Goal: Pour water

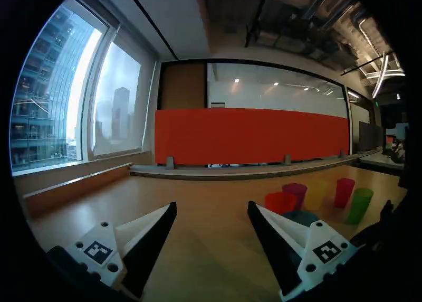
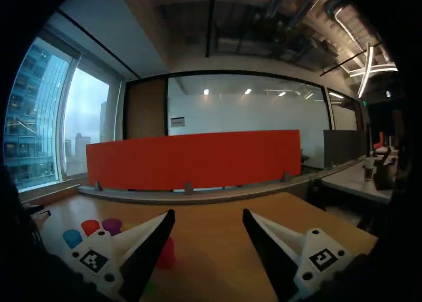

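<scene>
1. Light wooden tabletop (image 1: 211,244) (image 2: 211,249); I log it as running back to the divider.
2. Orange-red rectangular divider panel (image 1: 248,135) (image 2: 195,159), upright along the table's far edge.
3. Small grey brackets (image 1: 170,162) (image 2: 188,188) at the panel's foot.
4. Tall glazed window panes (image 1: 113,106) (image 2: 82,128) on the left; I see a high-rise tower (image 1: 120,112) outside.
5. Frosted glass wall (image 1: 274,88) (image 2: 242,109) behind the panel, carrying a small sign (image 2: 178,122) I cannot make out.
6. Bright ceiling strip lights (image 1: 382,75) (image 2: 369,69), crossing overhead on the right.
7. Neighbouring grey desk (image 2: 353,183) on the right, with dark clutter (image 2: 382,172) on it that I cannot identify.
</scene>
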`<state>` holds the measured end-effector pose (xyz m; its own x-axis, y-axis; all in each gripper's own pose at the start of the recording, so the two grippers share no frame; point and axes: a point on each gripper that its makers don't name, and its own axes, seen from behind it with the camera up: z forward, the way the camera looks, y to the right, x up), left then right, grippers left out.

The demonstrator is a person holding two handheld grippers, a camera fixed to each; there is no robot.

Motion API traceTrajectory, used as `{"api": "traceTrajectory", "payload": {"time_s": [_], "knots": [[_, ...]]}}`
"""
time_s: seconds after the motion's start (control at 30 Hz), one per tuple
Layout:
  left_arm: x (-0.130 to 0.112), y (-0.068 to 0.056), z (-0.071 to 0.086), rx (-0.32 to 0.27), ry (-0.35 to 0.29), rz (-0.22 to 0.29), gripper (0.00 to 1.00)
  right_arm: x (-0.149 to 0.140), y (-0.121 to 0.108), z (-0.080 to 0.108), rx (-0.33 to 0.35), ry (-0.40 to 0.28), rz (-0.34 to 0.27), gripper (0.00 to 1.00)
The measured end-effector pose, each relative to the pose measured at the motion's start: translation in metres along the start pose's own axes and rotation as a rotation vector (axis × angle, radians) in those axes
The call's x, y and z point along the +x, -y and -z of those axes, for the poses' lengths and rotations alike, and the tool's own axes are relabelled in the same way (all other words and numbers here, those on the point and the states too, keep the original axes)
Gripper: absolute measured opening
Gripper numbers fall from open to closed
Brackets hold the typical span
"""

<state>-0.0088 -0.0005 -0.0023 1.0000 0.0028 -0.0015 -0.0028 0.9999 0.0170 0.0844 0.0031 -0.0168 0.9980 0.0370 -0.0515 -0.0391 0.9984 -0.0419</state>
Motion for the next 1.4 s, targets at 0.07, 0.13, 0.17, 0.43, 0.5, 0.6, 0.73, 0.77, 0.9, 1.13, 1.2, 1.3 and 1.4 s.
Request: {"api": "traceTrajectory", "payload": {"time_s": [0.07,0.13,0.17,0.43,0.5,0.6,0.73,0.77,0.9,1.13,1.2,1.3,1.4], "knots": [[0.0,0.0,0.0,0.0,0.0,-0.001,1.0,0.001,0.0,0.0,0.0,-0.001,-0.002,0.99],[0.001,0.0,0.0,0.0,-0.001,-0.003,1.0,0.001,-0.001,0.001,0.0,-0.002,-0.003,0.99],[0.001,0.0,0.0,0.0,-0.001,-0.005,1.0,0.0,-0.001,0.001,-0.001,-0.002,-0.004,0.99],[0.0,-0.001,0.0,-0.001,0.0,-0.006,1.0,0.001,-0.004,0.002,-0.004,-0.007,-0.001,0.99],[0.0,-0.001,0.0,-0.001,0.0,-0.006,1.0,0.002,-0.005,0.002,-0.005,-0.013,0.0,0.99],[0.0,-0.001,0.0,-0.001,0.0,-0.007,1.0,0.006,-0.005,0.002,-0.005,-0.026,-0.001,0.99],[0.0,-0.001,0.0,-0.001,0.0,-0.007,1.0,0.009,-0.003,0.001,0.008,-0.042,0.004,0.99],[0.0,-0.001,0.0,-0.001,0.0,-0.007,1.0,0.009,-0.003,0.001,0.009,-0.045,0.005,0.99],[0.001,-0.001,0.0,-0.001,0.0,-0.007,1.0,0.008,-0.001,-0.002,0.019,-0.06,0.006,0.99],[0.0,0.0,0.0,-0.001,0.0,-0.007,1.0,0.0,-0.002,-0.009,0.001,-0.092,0.008,0.99],[0.0,0.0,0.0,-0.001,0.0,-0.007,1.0,-0.006,-0.001,-0.01,-0.003,-0.091,0.007,0.99],[0.001,0.0,0.0,-0.001,0.0,-0.007,1.0,-0.018,0.003,-0.013,-0.001,-0.081,0.006,0.99],[0.001,0.0,0.0,0.0,0.0,-0.007,1.0,-0.028,0.004,-0.014,-0.001,-0.076,0.016,0.99]]}}
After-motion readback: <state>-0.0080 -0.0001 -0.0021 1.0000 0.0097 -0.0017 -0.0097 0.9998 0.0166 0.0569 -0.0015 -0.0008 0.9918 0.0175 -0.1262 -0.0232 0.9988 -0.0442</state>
